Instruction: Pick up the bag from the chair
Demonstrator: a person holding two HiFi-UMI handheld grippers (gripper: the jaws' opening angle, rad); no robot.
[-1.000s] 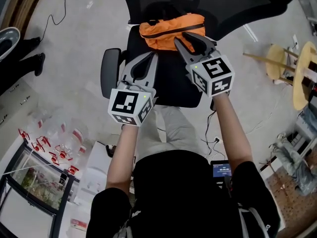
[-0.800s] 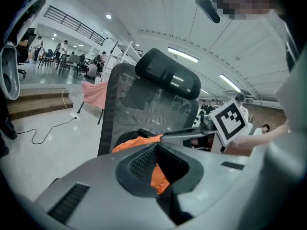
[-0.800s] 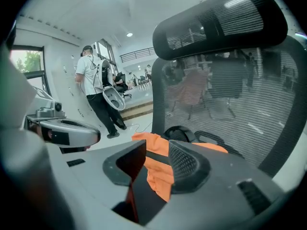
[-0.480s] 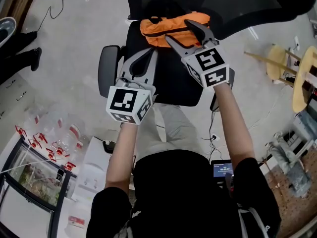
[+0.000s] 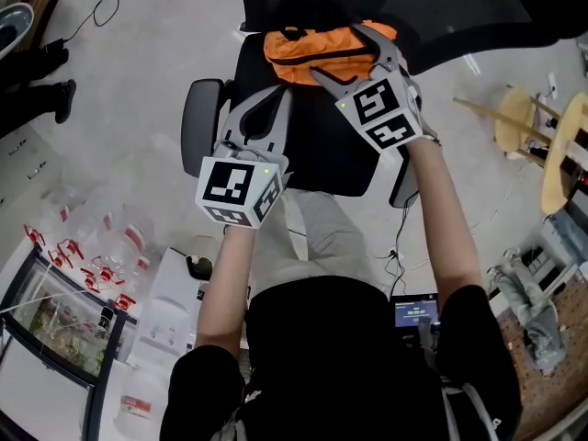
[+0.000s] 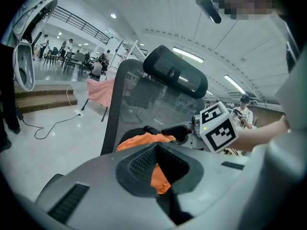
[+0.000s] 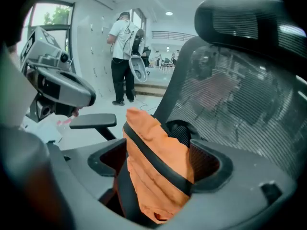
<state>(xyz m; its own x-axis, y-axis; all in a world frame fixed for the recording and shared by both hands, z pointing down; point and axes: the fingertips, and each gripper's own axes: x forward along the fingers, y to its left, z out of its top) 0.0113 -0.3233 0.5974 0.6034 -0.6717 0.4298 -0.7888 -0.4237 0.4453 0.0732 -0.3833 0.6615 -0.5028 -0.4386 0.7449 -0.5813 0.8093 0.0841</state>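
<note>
Two grippers over chair seat point(image 5: 322, 154): left gripper point(image 5: 285, 93) near-left, tips together w/ nothing held, right gripper point(image 5: 336, 50) farther right, jaws wide apart straddling orange bag point(image 5: 303, 44), which lies at seat's far edge by backrest point(image 5: 432, 3).

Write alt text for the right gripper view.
An orange bag with a black stripe stands between the open jaws of the right gripper, in front of the mesh back of a chair. An armrest and a standing person show behind on the left.
</note>
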